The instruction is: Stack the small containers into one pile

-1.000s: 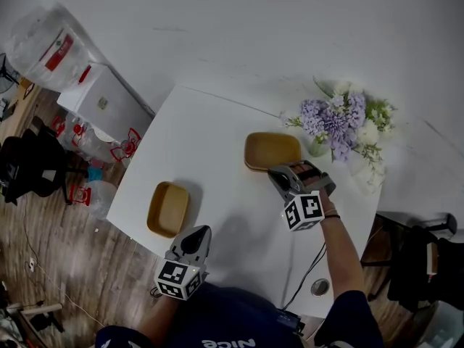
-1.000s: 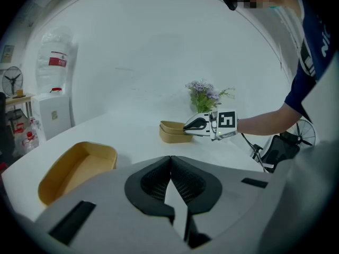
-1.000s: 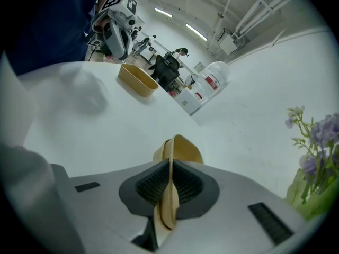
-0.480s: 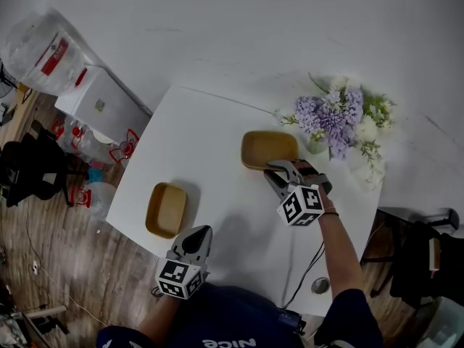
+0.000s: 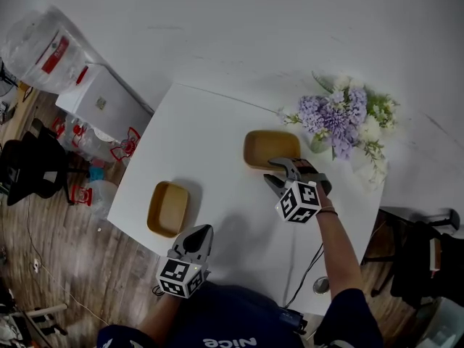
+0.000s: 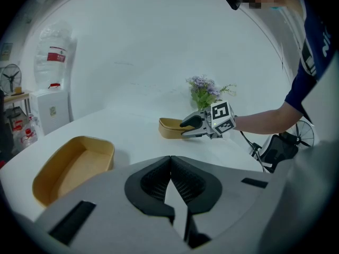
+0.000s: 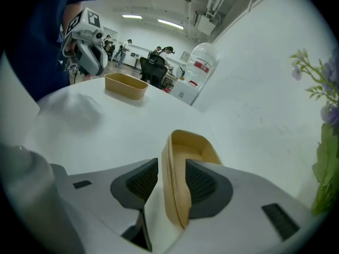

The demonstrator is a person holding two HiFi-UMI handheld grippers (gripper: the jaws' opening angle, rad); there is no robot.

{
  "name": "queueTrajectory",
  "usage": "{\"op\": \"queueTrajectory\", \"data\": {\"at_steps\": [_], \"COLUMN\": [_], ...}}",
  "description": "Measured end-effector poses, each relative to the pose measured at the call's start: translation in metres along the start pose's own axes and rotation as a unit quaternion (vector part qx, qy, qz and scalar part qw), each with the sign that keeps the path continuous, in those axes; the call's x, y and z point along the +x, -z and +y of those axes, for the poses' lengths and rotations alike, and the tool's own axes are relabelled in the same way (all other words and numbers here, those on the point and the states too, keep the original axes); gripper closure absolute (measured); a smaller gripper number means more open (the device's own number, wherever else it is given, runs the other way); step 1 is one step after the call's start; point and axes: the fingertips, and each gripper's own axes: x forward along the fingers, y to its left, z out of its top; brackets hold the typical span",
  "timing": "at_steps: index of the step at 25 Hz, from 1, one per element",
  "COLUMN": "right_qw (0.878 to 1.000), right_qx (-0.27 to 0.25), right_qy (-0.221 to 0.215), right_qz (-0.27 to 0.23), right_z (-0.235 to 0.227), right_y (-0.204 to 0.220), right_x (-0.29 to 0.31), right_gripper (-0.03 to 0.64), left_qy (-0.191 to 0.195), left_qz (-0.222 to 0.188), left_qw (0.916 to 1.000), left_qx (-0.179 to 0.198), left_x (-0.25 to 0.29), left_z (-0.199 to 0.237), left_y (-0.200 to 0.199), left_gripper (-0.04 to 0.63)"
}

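Observation:
Two tan oval containers stand apart on the white table. One container is at the middle right, the other near the left front edge. My right gripper is open, its jaws have just been opening, and the near wall of the right container stands between them; the left pad is clear of it. My left gripper hangs shut and empty over the table's front edge, right of the left container.
A vase of purple and white flowers stands just right of the right container. Past the table's left edge are a white cabinet, a water jug and clutter on the wooden floor. A cable hangs off the front right.
My right gripper's jaws have spread from shut to wide apart around the right container's near rim, and the gripper has rolled a little. The left gripper and both containers have stayed put.

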Motion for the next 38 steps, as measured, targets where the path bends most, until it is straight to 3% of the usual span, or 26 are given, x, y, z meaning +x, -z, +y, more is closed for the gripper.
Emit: {"op": "queueTrajectory", "data": {"at_steps": [7, 10, 18, 25, 38], "right_qw": [0.999, 0.999, 0.998, 0.997, 0.999], "right_qx": [-0.014, -0.018, 0.003, 0.029, 0.007], "right_qy": [-0.019, -0.008, -0.024, 0.002, 0.002], "right_qz": [0.034, 0.042, 0.066, 0.069, 0.048], "right_z": [0.007, 0.004, 0.013, 0.031, 0.102], "right_y": [0.006, 0.008, 0.001, -0.026, -0.084], "right_x": [0.006, 0.007, 0.001, -0.024, -0.079], "right_gripper": [0.456, 0.536, 0.554, 0.554, 0.554], "left_qy": [-0.006, -0.004, 0.004, 0.006, -0.031], "left_qz": [0.004, 0.004, -0.003, -0.019, -0.064], "left_qw": [1.0000, 1.0000, 0.9999, 0.9997, 0.9960], "left_qx": [-0.005, -0.005, -0.010, -0.015, -0.053], "left_x": [-0.005, -0.005, -0.006, -0.024, -0.094], "left_z": [0.005, 0.004, -0.002, -0.005, 0.003], "left_y": [0.005, 0.006, 0.006, 0.008, 0.034], "left_gripper": [0.577, 0.577, 0.577, 0.577, 0.577]}}
